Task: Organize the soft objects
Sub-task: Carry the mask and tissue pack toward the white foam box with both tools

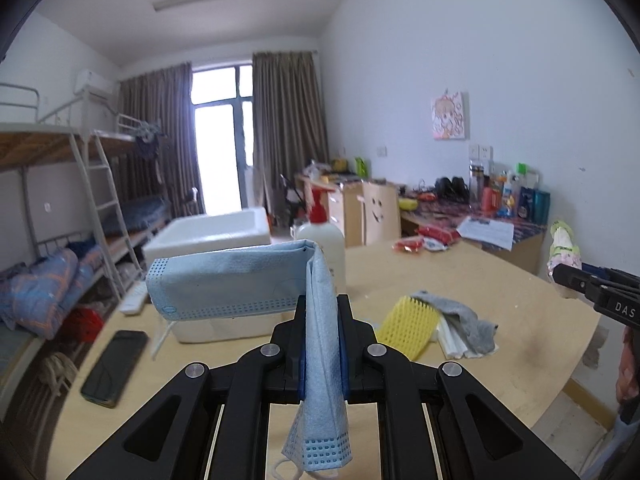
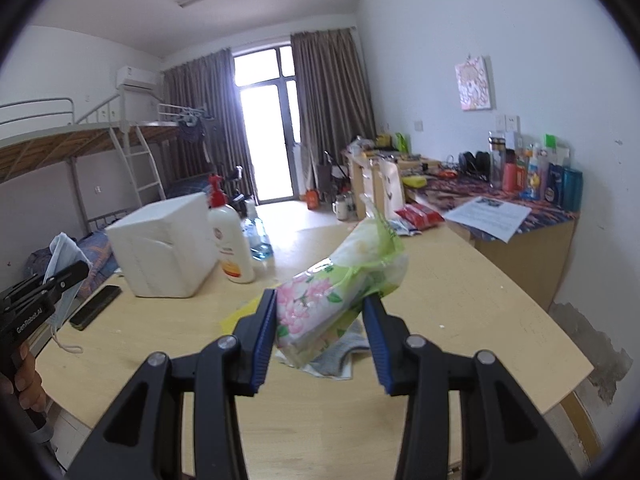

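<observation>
The left gripper (image 1: pixel 322 320) is pinching a limp mask (image 1: pixel 256 280) closed above the table (image 1: pixel 500 292) while the right gripper (image 2: pixel 320 312) is squeezing a tissue pack (image 2: pixel 332 296) (slippery film), which is probably risking slipping out.

Both wrist cameras hang above the near edge of the wooden table (image 1: pixel 500 280), facing across it toward the curtained window (image 1: pixel 218 136) at the far end of the room, each with its own gripper's fingers filling the lower foreground. The left wrist view sits close behind the white foam box (image 1: pixel 212 236), slightly left of it, while the right wrist view looks from further right of that box (image 2: pixel 164 244) and a little farther back. Both share the box, the table, the window and the cluttered desk (image 2: pixel 520 216) to the box's right, and each catches the other gripper at its edge.
</observation>
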`<move>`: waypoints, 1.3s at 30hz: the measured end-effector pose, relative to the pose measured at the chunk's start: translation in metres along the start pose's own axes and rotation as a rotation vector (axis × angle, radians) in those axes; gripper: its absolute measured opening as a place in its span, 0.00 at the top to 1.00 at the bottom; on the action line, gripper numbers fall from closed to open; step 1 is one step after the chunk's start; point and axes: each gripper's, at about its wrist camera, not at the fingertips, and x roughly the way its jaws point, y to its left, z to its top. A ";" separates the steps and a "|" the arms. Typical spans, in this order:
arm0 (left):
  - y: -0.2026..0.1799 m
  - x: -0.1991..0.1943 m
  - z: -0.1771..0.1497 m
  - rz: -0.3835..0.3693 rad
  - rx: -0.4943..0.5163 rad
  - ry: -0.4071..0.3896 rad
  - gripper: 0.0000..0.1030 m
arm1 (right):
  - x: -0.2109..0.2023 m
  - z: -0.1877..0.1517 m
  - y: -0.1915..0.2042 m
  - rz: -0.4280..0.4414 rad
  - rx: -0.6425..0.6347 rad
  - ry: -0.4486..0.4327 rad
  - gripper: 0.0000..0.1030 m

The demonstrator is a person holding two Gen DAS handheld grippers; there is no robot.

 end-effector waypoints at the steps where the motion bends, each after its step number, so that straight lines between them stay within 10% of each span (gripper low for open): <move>1: 0.000 -0.003 0.001 0.003 0.000 -0.006 0.88 | -0.004 0.000 0.003 0.007 -0.005 -0.008 0.54; 13: 0.003 -0.032 0.003 0.058 -0.005 -0.057 0.88 | -0.022 0.001 0.024 0.037 -0.057 -0.059 0.54; 29: 0.060 -0.073 -0.001 0.277 -0.060 -0.068 0.88 | 0.003 0.009 0.118 0.333 -0.182 -0.064 0.54; 39: 0.080 -0.073 0.002 0.281 -0.082 -0.067 0.88 | 0.023 0.016 0.144 0.393 -0.224 -0.029 0.54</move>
